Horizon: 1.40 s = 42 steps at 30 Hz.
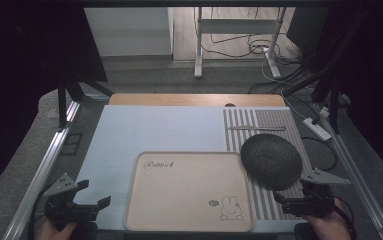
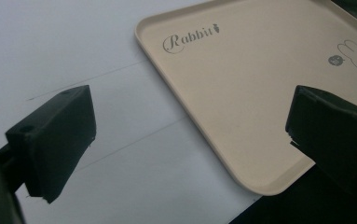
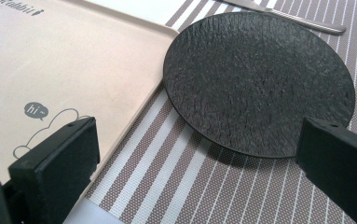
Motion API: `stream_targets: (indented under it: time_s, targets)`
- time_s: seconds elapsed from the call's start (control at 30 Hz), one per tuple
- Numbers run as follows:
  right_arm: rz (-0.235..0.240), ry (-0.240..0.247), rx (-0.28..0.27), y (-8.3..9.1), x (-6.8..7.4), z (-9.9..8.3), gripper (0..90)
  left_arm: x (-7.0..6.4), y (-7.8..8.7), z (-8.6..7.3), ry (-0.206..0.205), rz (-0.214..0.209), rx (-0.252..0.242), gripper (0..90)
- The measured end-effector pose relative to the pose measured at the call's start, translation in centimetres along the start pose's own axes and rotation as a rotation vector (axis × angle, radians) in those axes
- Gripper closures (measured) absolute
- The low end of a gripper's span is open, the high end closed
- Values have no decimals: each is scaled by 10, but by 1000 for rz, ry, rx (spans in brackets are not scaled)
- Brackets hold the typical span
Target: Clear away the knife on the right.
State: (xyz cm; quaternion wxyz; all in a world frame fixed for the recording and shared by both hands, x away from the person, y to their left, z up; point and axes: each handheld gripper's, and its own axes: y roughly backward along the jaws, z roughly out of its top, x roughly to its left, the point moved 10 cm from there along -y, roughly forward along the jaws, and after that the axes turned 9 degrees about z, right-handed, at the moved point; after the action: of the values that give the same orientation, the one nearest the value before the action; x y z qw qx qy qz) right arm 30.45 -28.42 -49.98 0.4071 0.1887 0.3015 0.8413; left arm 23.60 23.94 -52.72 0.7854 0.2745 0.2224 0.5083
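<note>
Black textured plate lies untouched on the striped mat, overlapping the edge of the beige tray on the counter.
Likely the reach-in step: the right hand-held gripper sits just short of the plate, spread wide and empty; next it must close on the rim. The left hand-held gripper, also spread and empty, waits beside the tray.

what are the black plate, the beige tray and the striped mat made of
The black plate looks like matte stoneware or slate-look ceramic: its surface is rough and pebbled with almost no shine. The beige tray seems to be moulded plastic or melamine, smooth with a satin sheen, a rounded raised rim and printed graphics. The striped mat looks like woven vinyl or fabric; a fine mesh weave shows up close.
</note>
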Motion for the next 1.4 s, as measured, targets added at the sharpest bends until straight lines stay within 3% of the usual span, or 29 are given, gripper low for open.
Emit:
stream_targets:
  time_s: [0.9,1.2,1.4]
  targets:
    - [16,28,10,-29,-32,21,1,1,-1,0,14,-4,5,16]
    - [1,-7,18,-45,-51,31,1,1,-1,0,16,-4,7,11]
    - [21,-20,20,-57,-57,37,1,2,-1,0,18,-4,6,10]
